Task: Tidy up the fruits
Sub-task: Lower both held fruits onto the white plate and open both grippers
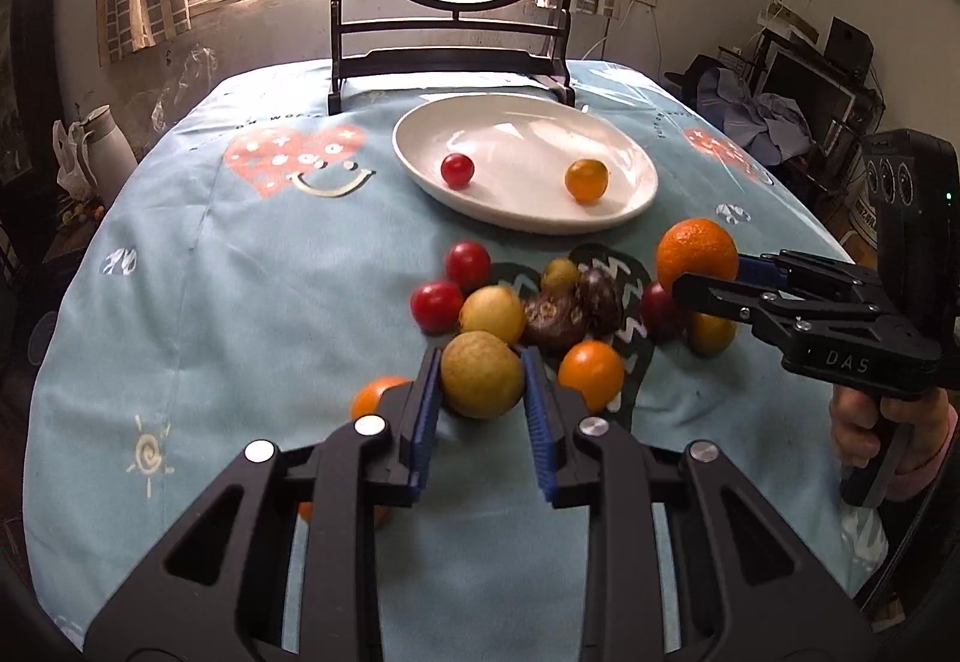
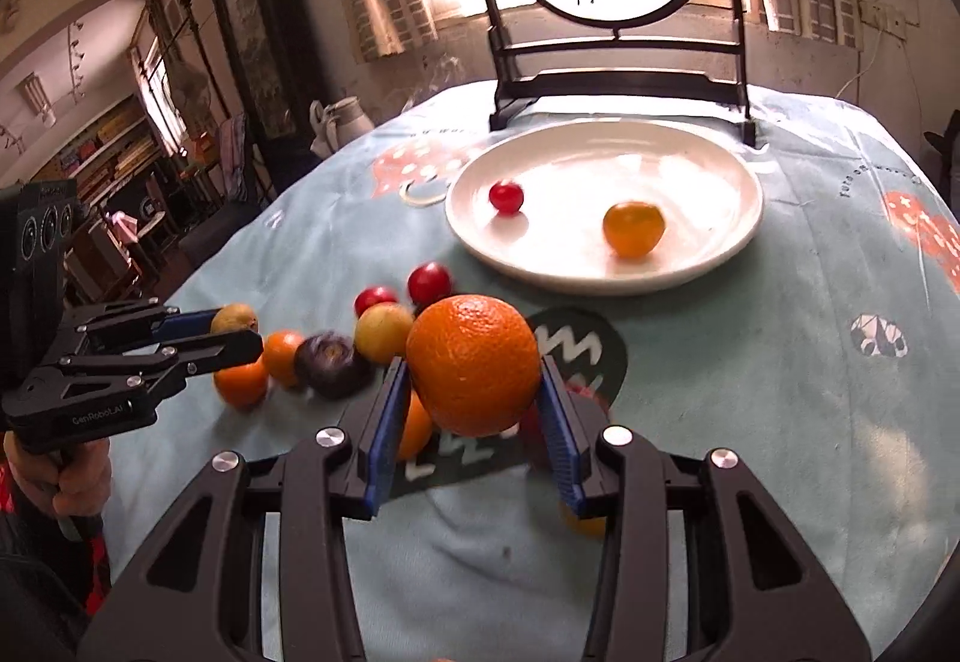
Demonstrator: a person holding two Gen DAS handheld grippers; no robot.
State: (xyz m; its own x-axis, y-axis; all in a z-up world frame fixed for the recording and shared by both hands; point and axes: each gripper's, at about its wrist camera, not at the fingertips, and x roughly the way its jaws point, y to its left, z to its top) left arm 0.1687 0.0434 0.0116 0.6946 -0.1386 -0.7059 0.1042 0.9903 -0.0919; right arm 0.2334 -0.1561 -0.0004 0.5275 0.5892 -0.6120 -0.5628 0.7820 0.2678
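Two fruits sat on plate (image 1: 624, 170) already: cherry tomato (image 1: 457, 170) + small orange fruit (image 1: 587, 179) | my L claw (image 1: 480, 392) pinched yellow-green fruit (image 1: 482, 374) | R claw (image 2: 474, 392) pinched big orange (image 2: 474, 365), off bench (image 1: 240, 302) | rest of pile (image 1: 540, 302) left near plate.

I see a glossy white ceramic-looking plate (image 1: 624, 164) on a matt printed cloth (image 1: 240, 302). My right gripper's (image 2: 474, 404) orange (image 2: 474, 389) has dimpled, slightly shiny peel. The yellow fruit (image 1: 482, 374) in my left gripper (image 1: 480, 410) looks dull and smooth. Pads (image 1: 427, 410) are ribbed blue plastic; arms matt black with shiny metal screws (image 1: 369, 425). Tomatoes (image 1: 468, 263) glossy.
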